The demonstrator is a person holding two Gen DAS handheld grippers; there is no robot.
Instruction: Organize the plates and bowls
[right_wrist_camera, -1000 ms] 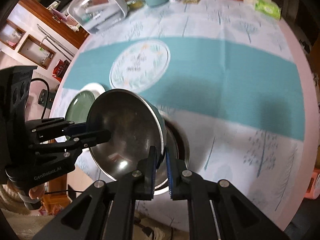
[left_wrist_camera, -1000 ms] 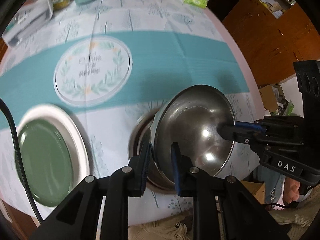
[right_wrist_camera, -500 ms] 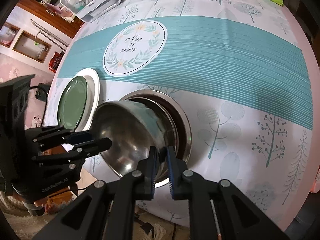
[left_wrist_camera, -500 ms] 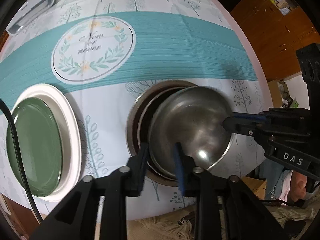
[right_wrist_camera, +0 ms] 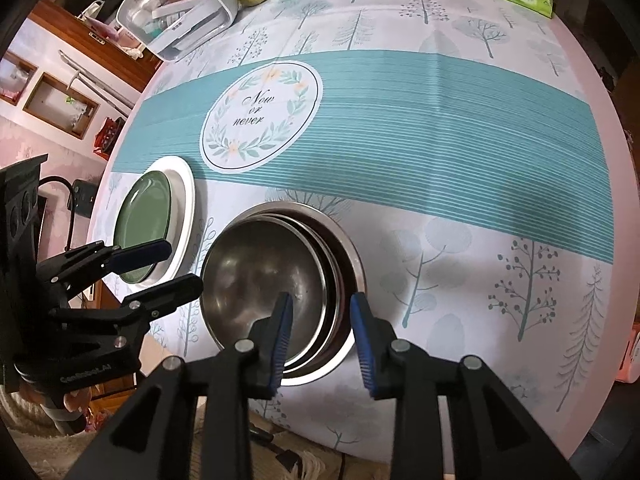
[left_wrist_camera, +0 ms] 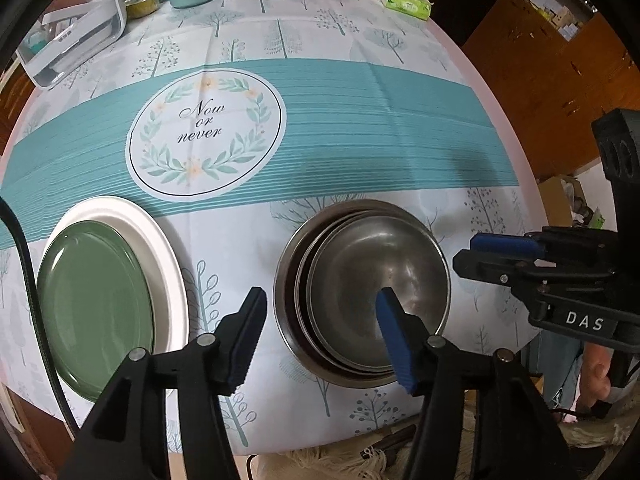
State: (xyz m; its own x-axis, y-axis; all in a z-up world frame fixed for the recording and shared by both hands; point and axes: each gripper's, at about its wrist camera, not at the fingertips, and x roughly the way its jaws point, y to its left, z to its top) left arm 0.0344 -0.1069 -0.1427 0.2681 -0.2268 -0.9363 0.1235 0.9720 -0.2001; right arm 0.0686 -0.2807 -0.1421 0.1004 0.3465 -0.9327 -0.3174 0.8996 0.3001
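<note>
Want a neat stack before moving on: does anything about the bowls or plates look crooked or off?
Slightly. The top steel bowl sits off-centre in the nested bowls, pushed toward the right gripper, leaving a crescent gap on the other side. The green plate also sits off-centre on the white plate. Nothing is spilled or damaged.

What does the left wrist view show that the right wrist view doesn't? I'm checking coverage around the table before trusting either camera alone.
Only the left wrist view shows the wooden cabinets to the right of the table and the DAS label on the right gripper.

Only the right wrist view shows the wall niches and the black box past the table's left edge.

Both show the nested steel bowls, the green plate on the white plate, the "Now or never" emblem and both grippers opening, clear of the bowls.
</note>
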